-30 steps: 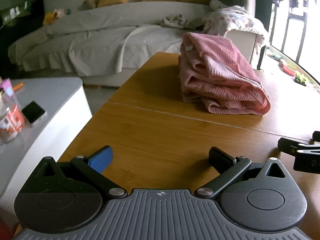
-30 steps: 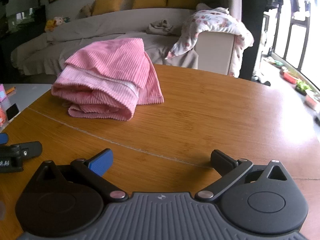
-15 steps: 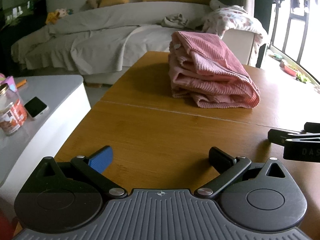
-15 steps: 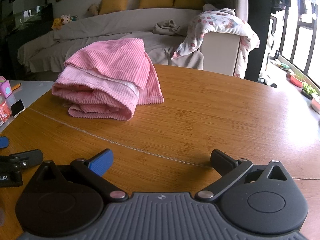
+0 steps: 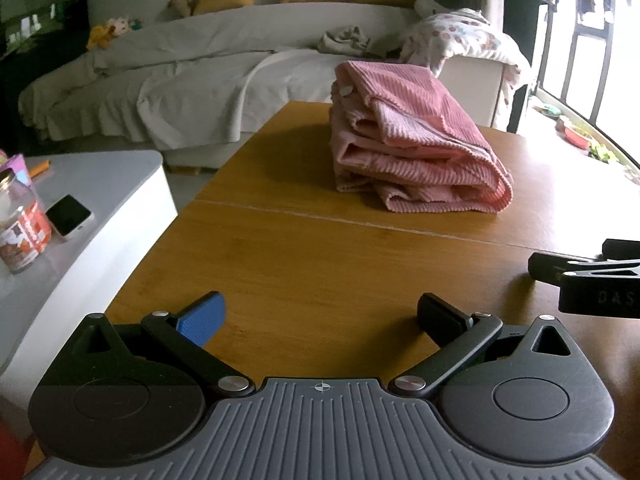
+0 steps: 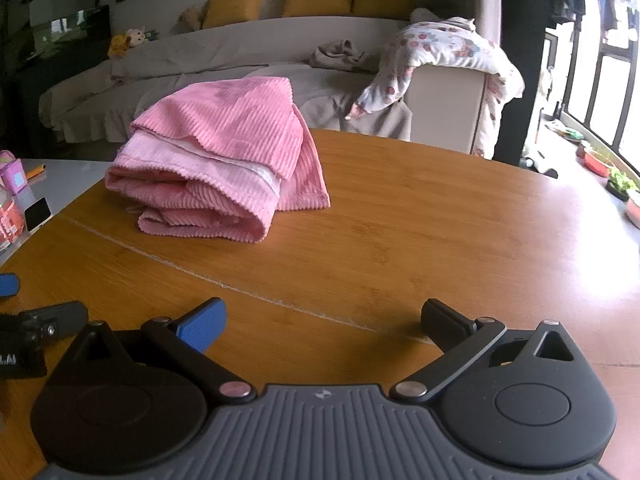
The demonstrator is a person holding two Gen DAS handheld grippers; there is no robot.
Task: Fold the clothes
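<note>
Both claws, left (image 5: 320,312) and right (image 6: 322,318), have drawn back, spread wide and empty; the pink garment (image 6: 224,176) sits folded on the surface (image 6: 440,220), apparently finished.

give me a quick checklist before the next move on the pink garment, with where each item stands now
1. Left gripper open and empty: ok.
2. Right gripper open and empty: ok.
3. Pink garment folded into a compact bundle: ok.
4. Bundle resting fully on the wooden table, away from its edges: ok.
5. Both grippers apart from the garment: ok.
6. Folds underneath neat: cannot tell.
</note>
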